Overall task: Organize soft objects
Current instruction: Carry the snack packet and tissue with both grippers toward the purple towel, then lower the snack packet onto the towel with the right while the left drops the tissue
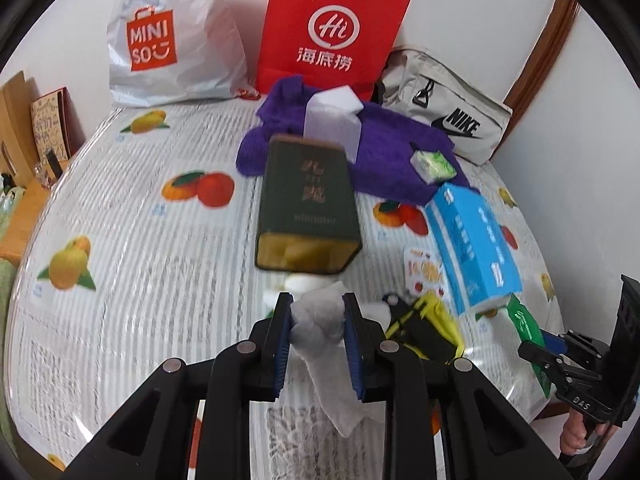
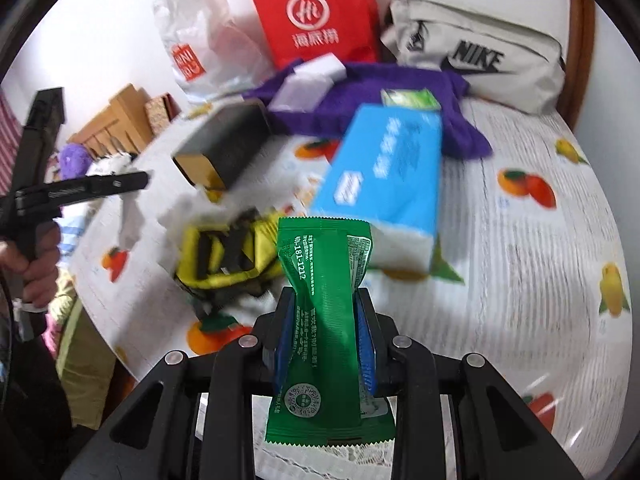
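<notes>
My left gripper (image 1: 317, 307) is shut on a crumpled white tissue (image 1: 320, 320) and holds it above the table, just in front of the open end of a dark green tin box (image 1: 306, 204) lying on its side. My right gripper (image 2: 325, 300) is shut on a green foil packet (image 2: 326, 320), held above the table near a blue tissue box (image 2: 388, 168) and a yellow and black pouch (image 2: 230, 252). A purple towel (image 1: 380, 160) lies at the back with a white block (image 1: 334, 120) and a small green tissue pack (image 1: 434, 164) on it.
A white Miniso bag (image 1: 172, 40), a red paper bag (image 1: 332, 28) and a grey Nike bag (image 1: 444, 108) stand along the back wall. The table has a fruit-print cover (image 1: 140, 208). A wooden rack (image 2: 116, 120) is off the left edge.
</notes>
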A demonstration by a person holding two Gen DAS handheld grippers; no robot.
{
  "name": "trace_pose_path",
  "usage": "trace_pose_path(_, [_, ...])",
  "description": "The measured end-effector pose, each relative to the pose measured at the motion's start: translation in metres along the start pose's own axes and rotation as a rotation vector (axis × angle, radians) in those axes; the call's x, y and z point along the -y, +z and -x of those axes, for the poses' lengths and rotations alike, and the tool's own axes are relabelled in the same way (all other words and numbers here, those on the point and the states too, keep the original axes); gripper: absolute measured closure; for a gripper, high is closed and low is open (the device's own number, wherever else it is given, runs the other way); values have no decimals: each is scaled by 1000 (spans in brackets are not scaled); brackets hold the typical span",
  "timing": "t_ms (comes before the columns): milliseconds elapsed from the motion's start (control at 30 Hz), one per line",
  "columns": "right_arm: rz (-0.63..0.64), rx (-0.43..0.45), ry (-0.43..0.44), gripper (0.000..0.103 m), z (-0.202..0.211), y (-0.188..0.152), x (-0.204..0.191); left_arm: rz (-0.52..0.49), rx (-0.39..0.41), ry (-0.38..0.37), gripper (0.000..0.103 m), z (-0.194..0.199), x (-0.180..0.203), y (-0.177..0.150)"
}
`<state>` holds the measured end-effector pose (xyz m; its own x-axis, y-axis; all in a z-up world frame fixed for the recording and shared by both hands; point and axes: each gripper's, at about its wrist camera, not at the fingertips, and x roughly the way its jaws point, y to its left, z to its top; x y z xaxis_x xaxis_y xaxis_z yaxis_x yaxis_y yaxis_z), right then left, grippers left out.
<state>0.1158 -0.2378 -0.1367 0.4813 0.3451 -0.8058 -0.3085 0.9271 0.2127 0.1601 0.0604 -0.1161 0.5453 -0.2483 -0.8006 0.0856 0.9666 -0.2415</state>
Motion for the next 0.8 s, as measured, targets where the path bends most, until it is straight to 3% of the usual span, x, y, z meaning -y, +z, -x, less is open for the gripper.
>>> trace_pose_path(333, [36,81,-10,74,11,78,2,-19,25,2,79,-5,10,56])
trace_pose_path(800, [10,60,-4,73,-61,197,33,26,11,-63,79,-61,2,146])
